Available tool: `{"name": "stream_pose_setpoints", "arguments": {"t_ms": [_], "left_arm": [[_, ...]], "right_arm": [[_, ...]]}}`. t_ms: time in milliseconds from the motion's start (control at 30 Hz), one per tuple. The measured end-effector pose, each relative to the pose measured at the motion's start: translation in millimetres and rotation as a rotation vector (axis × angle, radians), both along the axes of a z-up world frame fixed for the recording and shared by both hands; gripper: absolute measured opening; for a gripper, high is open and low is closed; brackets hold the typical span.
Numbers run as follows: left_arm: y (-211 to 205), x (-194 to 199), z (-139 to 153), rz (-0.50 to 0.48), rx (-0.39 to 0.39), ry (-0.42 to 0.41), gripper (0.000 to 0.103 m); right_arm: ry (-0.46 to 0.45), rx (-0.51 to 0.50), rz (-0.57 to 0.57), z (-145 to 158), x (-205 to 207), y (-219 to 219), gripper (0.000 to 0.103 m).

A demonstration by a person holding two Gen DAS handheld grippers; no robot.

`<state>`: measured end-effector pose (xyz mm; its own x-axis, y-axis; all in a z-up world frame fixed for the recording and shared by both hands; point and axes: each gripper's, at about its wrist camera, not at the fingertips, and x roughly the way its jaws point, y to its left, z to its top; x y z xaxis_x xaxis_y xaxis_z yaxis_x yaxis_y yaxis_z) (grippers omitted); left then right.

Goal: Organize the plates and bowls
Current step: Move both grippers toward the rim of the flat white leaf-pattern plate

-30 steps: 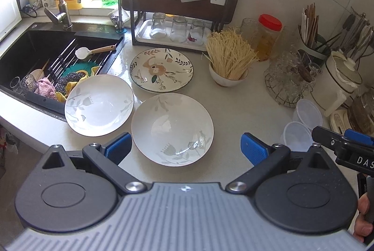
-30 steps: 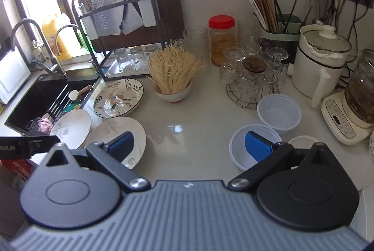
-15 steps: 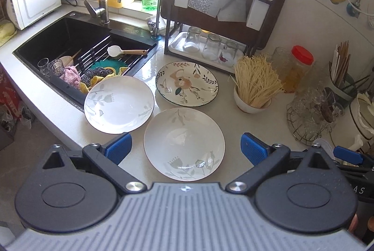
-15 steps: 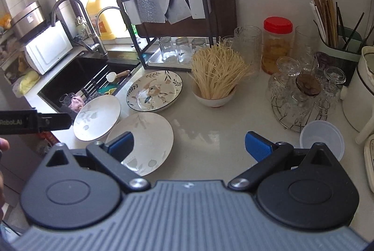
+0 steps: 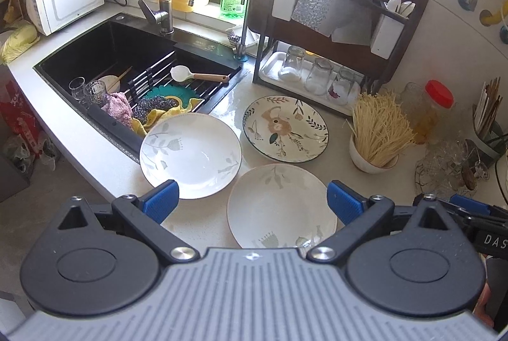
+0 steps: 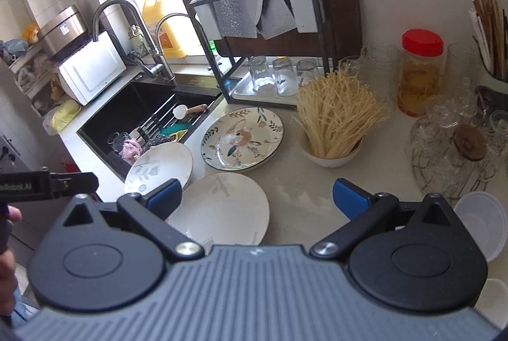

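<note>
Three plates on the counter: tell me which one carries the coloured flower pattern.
The plate farthest back, in front of the rack of upturned glasses. It has an orange flower and dark leaves; the two nearer plates are white with faint grey leaves.

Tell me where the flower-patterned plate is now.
In the left wrist view, the flower-patterned plate lies on the counter, between the sink and the noodle bowl.

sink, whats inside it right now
In the sink: two glasses, a pink cloth, a dark scrubber, a teal mat and a white spoon on a rack. What lies under the cloths is hidden.
</note>
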<state>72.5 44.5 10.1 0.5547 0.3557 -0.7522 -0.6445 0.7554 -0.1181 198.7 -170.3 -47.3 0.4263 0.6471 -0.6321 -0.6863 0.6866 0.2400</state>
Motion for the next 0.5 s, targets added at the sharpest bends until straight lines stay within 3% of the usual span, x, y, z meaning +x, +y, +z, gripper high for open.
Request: {"name": "stream_pose_setpoints", "arguments": {"t_ms": [200,500], "left_arm": [[47,-1,-7,-0.003,-0.029,-0.041,0.101],[108,5,-30,0.006,-0.048,-0.002,0.101]], "right_arm": [[-0.011,-0.005,-0.001,-9,-4,41,0.103],[-0.03,-0.034,-0.013,-19,1,93,0.103]]}}
